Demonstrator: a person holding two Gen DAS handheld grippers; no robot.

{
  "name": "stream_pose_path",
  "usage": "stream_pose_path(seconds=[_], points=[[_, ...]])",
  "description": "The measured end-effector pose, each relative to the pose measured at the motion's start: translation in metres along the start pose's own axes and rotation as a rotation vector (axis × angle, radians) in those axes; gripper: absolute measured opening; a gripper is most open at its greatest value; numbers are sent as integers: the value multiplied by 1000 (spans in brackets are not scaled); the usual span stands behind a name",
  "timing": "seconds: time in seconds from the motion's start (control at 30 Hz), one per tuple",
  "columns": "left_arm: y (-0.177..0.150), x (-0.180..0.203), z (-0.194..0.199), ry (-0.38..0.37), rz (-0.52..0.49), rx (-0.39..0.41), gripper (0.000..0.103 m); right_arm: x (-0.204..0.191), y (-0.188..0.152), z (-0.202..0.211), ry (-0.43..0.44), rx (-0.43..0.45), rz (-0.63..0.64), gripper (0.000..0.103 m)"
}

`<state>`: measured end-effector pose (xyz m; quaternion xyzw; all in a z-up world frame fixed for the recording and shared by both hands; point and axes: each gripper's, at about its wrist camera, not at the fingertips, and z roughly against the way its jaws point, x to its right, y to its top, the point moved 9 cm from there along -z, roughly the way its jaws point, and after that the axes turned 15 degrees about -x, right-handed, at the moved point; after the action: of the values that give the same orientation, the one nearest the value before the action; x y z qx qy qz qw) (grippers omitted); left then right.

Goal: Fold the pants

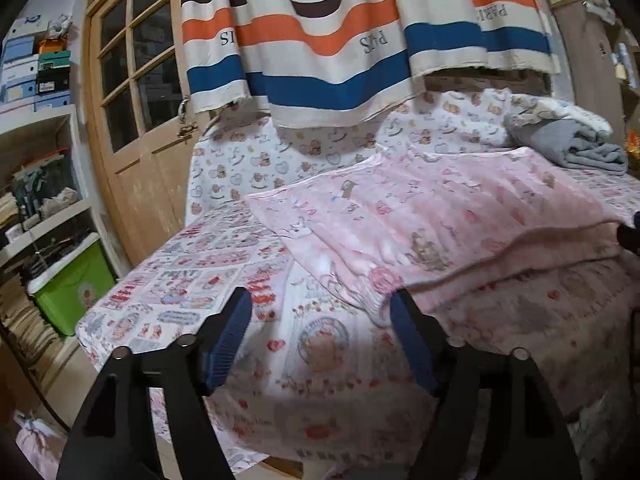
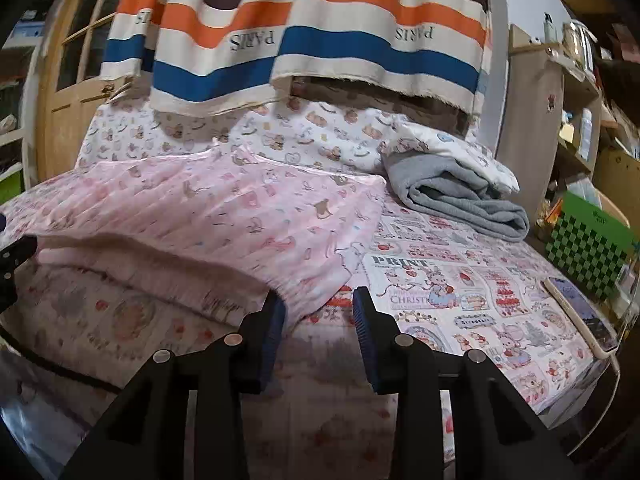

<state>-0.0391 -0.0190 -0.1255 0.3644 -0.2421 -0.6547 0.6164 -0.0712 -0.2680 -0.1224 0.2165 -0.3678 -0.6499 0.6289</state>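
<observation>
Pink printed pants (image 1: 420,216) lie folded across the patterned bed sheet (image 1: 208,292); in the right wrist view the pants (image 2: 208,216) fill the middle left. My left gripper (image 1: 320,308) is open, its right finger beside the pants' near elastic edge, nothing between the pads. My right gripper (image 2: 318,304) is open, its left finger touching or just beside the pants' near corner, nothing gripped. The other gripper's tip shows at each frame's edge.
A folded grey blanket (image 2: 460,200) with a white pillow lies at the bed's far right. A phone (image 2: 580,312) lies near the bed's right edge, beside a green checkered box (image 2: 588,248). A striped cloth (image 1: 340,40) hangs behind; wooden door (image 1: 136,92) and shelves stand left.
</observation>
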Motion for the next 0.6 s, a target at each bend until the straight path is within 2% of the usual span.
stream_pose_path(seconds=[0.13, 0.27, 0.43, 0.6], points=[[-8, -6, 10, -34, 11, 24, 76, 0, -5, 11, 13, 13, 0, 35], [-8, -23, 25, -12, 64, 108, 100, -6, 2, 29, 53, 75, -16, 35], [-3, -45, 31, 48, 79, 137, 101, -44, 24, 43, 223, 123, -14, 35], [-2, -78, 39, 91, 135, 164, 101, -99, 46, 52, 359, 160, 80, 35]])
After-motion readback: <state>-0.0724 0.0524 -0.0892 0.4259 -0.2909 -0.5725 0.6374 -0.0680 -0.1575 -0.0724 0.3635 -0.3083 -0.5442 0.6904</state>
